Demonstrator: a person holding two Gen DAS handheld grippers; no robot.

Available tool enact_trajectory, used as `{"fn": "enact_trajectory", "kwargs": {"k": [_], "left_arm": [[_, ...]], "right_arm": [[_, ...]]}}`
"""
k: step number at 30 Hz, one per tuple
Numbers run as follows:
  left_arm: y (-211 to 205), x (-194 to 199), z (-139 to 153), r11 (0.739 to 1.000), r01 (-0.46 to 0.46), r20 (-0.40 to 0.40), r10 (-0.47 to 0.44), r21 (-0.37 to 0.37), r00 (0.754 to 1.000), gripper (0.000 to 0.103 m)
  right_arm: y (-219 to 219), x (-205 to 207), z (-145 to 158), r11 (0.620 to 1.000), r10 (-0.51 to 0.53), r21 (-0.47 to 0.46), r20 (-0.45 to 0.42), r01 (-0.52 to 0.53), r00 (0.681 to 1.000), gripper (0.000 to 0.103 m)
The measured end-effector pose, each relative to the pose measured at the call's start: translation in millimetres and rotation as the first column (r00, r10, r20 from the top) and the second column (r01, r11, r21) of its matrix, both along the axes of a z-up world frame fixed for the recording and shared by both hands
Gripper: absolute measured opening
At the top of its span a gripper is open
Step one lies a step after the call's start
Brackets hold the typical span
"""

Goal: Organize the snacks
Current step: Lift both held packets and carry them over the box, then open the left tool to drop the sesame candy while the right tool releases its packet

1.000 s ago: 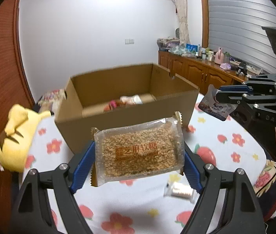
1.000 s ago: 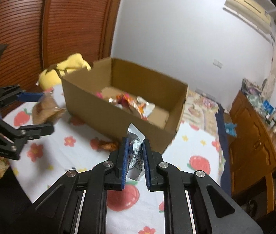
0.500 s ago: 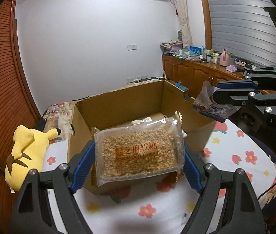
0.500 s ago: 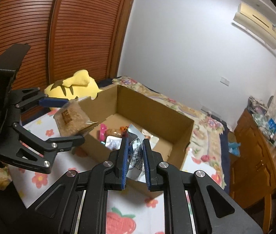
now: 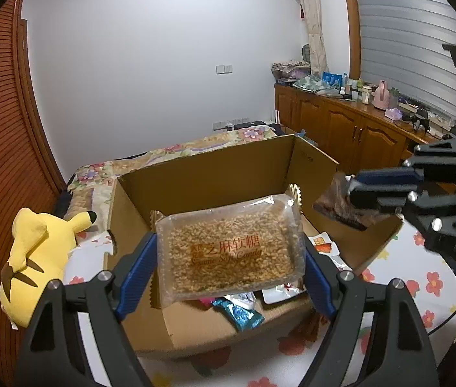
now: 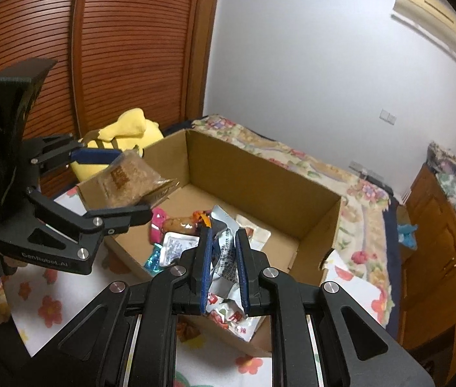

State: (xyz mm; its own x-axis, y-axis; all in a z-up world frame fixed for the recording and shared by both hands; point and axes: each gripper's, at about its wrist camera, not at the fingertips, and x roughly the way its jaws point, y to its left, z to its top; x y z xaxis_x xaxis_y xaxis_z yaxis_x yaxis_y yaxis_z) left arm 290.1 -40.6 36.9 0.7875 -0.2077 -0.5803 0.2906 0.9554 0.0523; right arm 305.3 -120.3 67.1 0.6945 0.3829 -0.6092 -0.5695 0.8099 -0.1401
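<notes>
a yellow plush toy lies beside a floral-covered bed; cluttered wooden cabinets line the shuttered wall.

A clear sesame candy pack and a crinkled silver packet are hanging over the open box holding wrapped snacks.

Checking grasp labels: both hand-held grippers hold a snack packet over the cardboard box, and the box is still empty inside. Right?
Not quite: the cardboard box is not empty. The right wrist view shows several wrapped snacks on its floor. The rest holds: the left hand-held gripper grips the sesame candy packet and the right hand-held gripper grips a silver snack packet, both over the box.
</notes>
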Motion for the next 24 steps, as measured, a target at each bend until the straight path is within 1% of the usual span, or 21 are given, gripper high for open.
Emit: {"fn": "enact_trajectory", "kwargs": {"k": [3, 8, 20, 24], "left_arm": [[-2, 8, -5, 1.000, -0.005, -0.011, 0.005, -0.001, 1.000, 0.084], [-2, 17, -12, 1.000, -0.016, -0.035, 0.015, -0.023, 0.999, 0.084], [-8, 23, -17, 0.999, -0.032, -0.044, 0.031, -0.011, 0.999, 0.086], [-7, 24, -19, 0.999, -0.029, -0.047, 0.029, -0.015, 0.998, 0.086]], "right_arm": [[0, 6, -8, 1.000, 0.005, -0.001, -0.020, -0.005, 1.000, 0.012], [-1, 14, -17, 1.000, 0.004, -0.001, -0.046, -0.004, 0.999, 0.012], [-3, 23, -32, 1.000, -0.003, -0.004, -0.086, 0.002, 0.996, 0.013], [-9, 27, -34, 1.000, -0.014, 0.010, -0.093, 0.015, 0.996, 0.013]]}}
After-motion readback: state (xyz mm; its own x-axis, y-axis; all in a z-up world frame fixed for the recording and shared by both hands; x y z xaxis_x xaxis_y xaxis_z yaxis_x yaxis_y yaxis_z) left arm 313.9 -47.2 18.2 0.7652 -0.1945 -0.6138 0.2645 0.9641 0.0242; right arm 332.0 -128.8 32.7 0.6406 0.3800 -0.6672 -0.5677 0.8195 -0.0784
